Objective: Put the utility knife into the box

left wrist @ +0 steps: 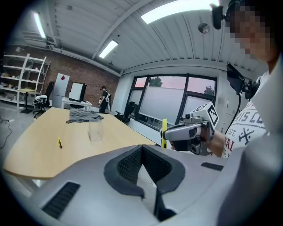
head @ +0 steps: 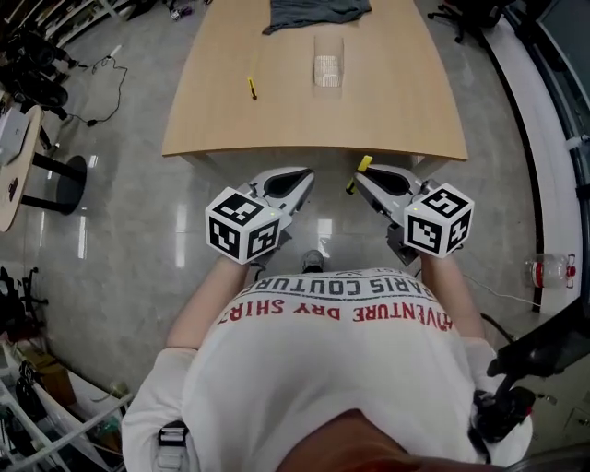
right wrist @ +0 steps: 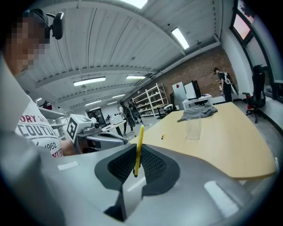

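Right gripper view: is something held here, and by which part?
Yes. The right gripper holds a yellow utility knife near one end; the rest sticks out past the fingers.

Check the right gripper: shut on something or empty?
Shut on a yellow utility knife: its own view shows the right gripper pinching the thin body, which sticks up between the jaws.

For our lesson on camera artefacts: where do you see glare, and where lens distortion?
Head view: lights reflect as bright streaks on the glossy floor. Left gripper view: the ceiling lamp is blown out. Both gripper views: fisheye bending, dark corners.
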A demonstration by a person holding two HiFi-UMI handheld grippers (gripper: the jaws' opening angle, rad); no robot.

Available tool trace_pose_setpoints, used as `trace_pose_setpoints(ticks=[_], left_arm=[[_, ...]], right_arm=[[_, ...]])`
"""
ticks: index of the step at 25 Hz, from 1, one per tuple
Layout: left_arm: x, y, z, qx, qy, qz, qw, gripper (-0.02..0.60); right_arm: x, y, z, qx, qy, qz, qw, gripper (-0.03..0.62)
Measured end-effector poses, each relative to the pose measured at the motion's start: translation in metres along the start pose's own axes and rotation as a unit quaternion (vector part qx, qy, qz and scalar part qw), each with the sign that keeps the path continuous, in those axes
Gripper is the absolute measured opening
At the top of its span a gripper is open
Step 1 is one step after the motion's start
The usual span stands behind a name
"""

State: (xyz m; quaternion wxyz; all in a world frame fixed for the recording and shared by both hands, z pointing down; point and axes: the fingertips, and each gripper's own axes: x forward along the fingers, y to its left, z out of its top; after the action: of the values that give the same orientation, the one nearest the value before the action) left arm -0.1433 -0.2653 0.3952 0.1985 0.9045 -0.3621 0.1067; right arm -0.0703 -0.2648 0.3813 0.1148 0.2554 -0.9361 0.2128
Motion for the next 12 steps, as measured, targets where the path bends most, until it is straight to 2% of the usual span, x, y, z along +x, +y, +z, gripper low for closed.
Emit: trace_pose_setpoints(ticks=[3,6,12], left_arm=[[0.018,0.056,0.039,0.006,-0.009,0.006,0.9999,0.002],[0.037,0.085,0.071,0.022,-0.020,-0.002,0.9996,0.002],[0.071,0.103,0.086,0.032,-0.019,-0.031,0.9988,0.002]], right_arm=[[0.032,-0.034,0.048,-0.014,-0.029,-0.022,0.999,0.029],[0.049,-0.059,0.084,-0.027,-0.053,-0.038,0.997,0.029],[0.072,-0.090,0.098,-0.028,-0.055,-0.043,0.997,0.029]])
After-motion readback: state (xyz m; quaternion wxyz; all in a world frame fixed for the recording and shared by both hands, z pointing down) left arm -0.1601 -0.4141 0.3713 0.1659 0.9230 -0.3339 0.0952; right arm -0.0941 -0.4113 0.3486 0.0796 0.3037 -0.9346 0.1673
